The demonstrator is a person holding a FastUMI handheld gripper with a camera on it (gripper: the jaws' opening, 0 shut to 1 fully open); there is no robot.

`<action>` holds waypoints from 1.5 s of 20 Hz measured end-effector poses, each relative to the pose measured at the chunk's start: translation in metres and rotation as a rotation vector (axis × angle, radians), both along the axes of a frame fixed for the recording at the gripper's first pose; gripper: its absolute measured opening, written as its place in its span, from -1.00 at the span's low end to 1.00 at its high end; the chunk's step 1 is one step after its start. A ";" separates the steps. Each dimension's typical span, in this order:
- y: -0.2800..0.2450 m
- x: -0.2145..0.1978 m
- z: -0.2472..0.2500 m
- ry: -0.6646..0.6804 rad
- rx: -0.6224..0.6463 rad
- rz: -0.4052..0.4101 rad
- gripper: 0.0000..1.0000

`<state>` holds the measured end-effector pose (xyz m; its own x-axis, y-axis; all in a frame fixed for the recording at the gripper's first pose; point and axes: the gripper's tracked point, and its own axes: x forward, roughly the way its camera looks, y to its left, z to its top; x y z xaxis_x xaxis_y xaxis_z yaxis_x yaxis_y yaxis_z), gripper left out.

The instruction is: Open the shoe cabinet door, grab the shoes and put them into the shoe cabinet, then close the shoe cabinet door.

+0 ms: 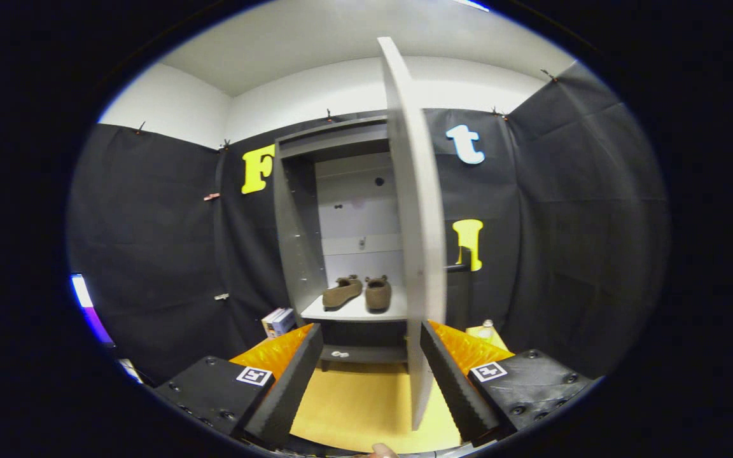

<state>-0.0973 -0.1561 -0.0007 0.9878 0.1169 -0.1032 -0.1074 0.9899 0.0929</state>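
Your hand-held gripper point(369, 375) hangs with its fingers spread wide apart and nothing between them. The shoe cabinet door point(418, 216) stands open edge-on toward you, its lower edge just inside your right finger, at about one o'clock from the gap. The pair of shoes point(357, 292) already sits on the middle shelf point(354, 312) at twelve o'clock, well beyond the fingers, so I judge only the closing remains.

The main risk is the door itself: it is a thin, smooth, flat grey panel, and pushing on its narrow edge could let the finger skid off or swing it the wrong way. Press on its broad face instead. Its dark bar handle point(459, 267) sticks out on the far side at two o'clock and could catch a finger. The shoes look soft, brown and suede-like, low slip-ons, toes pointing outward near the shelf lip; a hard slam might jolt them. The cabinet point(296, 222) is matte grey board with peg holes, above a yellow floor point(360, 407).
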 end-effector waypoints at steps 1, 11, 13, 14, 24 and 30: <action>-0.017 0.000 -0.001 0.001 -0.006 -0.029 0.95; -0.092 0.037 -0.016 0.017 -0.015 -0.163 0.96; -0.088 0.048 -0.025 0.041 -0.021 -0.138 0.96; -0.089 0.052 -0.029 0.050 -0.034 -0.148 0.96; -0.047 0.050 -0.017 0.029 -0.052 -0.071 0.95; 0.035 0.079 -0.035 0.034 -0.031 -0.031 0.95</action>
<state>-0.0188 -0.1210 -0.0352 0.9868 0.0828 -0.1394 -0.0743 0.9951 0.0653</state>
